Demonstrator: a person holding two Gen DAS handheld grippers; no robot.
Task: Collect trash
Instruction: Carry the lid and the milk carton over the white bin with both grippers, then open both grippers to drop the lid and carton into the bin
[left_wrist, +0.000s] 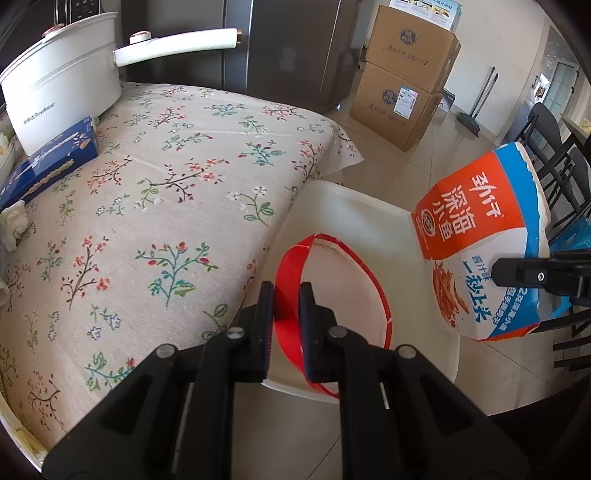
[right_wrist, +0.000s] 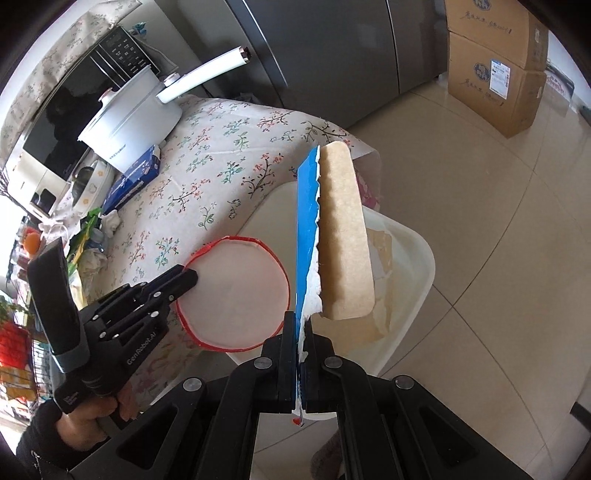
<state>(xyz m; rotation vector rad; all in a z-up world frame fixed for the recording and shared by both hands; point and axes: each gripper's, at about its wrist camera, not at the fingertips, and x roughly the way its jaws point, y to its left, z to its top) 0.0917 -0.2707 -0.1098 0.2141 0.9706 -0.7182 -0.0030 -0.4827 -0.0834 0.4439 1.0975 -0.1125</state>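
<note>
Left jaws: the left gripper (left_wrist: 286, 295) is nearly closed, its pads clamped on the wall of a red paper ring (left_wrist: 334, 295), one pad inside and one outside.
Right jaws: the right gripper (right_wrist: 300, 334) is closed tight on the torn edge of a snack carton (right_wrist: 345, 236), pads pressing both faces of the card.
Left hand pose: a hand in a dark sleeve (right_wrist: 92, 417) grips the handle low at the left of the right wrist view; the tool angles steeply down, tips over the bin.
Right hand pose: tilted steeply down too; in the left wrist view its black tip (left_wrist: 517, 271) enters from the right edge, against the carton's lower side.
Red ring: a shallow round band, red outside, pale inside, with a torn and kinked rim; it hangs over the near corner of the bin, just beside the table edge.
Carton: flattened and ripped, orange and blue print with white Chinese lettering on one face, plain brown card inside; held up over the bin, edge-on to the right camera.
Bin: white plastic bin (right_wrist: 413, 291), on the floor against the table, with brown card scrap inside.
Table: floral tablecloth (left_wrist: 177, 177), carrying a white electric pot (left_wrist: 62, 85) and a blue box (left_wrist: 51, 158) at the far side.
Beyond: stacked cardboard boxes (left_wrist: 402, 88) on the tiled floor.
</note>
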